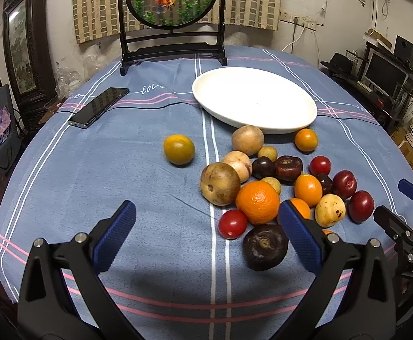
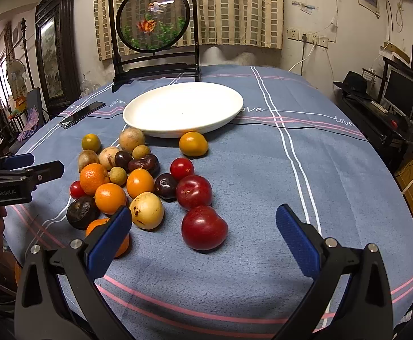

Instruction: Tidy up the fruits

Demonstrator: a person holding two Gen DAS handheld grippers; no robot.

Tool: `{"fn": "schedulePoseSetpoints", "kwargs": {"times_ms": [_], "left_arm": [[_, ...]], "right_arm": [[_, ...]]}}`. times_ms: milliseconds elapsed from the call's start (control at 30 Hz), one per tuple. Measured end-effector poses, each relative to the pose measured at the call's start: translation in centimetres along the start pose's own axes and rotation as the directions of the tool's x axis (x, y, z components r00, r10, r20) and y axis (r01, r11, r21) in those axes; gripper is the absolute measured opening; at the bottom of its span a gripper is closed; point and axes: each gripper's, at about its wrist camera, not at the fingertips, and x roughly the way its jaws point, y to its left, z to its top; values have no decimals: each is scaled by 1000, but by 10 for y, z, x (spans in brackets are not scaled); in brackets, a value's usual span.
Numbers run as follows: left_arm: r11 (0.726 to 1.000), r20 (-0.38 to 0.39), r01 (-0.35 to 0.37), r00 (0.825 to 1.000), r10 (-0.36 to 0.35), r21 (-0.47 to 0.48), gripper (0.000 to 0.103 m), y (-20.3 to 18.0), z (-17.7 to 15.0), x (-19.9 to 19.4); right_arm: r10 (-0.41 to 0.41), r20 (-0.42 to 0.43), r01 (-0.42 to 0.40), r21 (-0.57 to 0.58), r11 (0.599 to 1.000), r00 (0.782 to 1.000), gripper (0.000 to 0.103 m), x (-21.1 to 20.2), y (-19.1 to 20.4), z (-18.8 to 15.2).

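A pile of mixed fruit lies on the blue tablecloth in front of an empty white plate (image 1: 254,99), which also shows in the right wrist view (image 2: 183,107). The pile holds oranges (image 1: 258,202), red plums (image 2: 203,228), dark plums (image 1: 264,246), brown-yellow round fruits (image 1: 220,183) and cherry tomatoes (image 1: 232,223). One green-orange citrus (image 1: 179,149) sits apart to the left. My left gripper (image 1: 206,235) is open and empty, near the pile's front. My right gripper (image 2: 203,243) is open and empty, with the nearest red plum between its fingers' line.
A black phone (image 1: 99,107) lies at the table's left. A framed round goldfish screen (image 1: 172,14) stands at the back edge. The right gripper (image 1: 404,221) shows at the left view's right edge; the left gripper (image 2: 19,175) at the right view's left edge.
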Motion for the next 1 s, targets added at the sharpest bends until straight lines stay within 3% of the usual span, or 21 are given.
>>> {"fn": "schedulePoseSetpoints", "kwargs": {"times_ms": [1000], "left_arm": [[1000, 1, 7, 1000, -7, 2, 101, -4, -4, -3]], "right_arm": [[24, -4, -24, -20, 1000, 1000, 102, -2, 7, -5]]}}
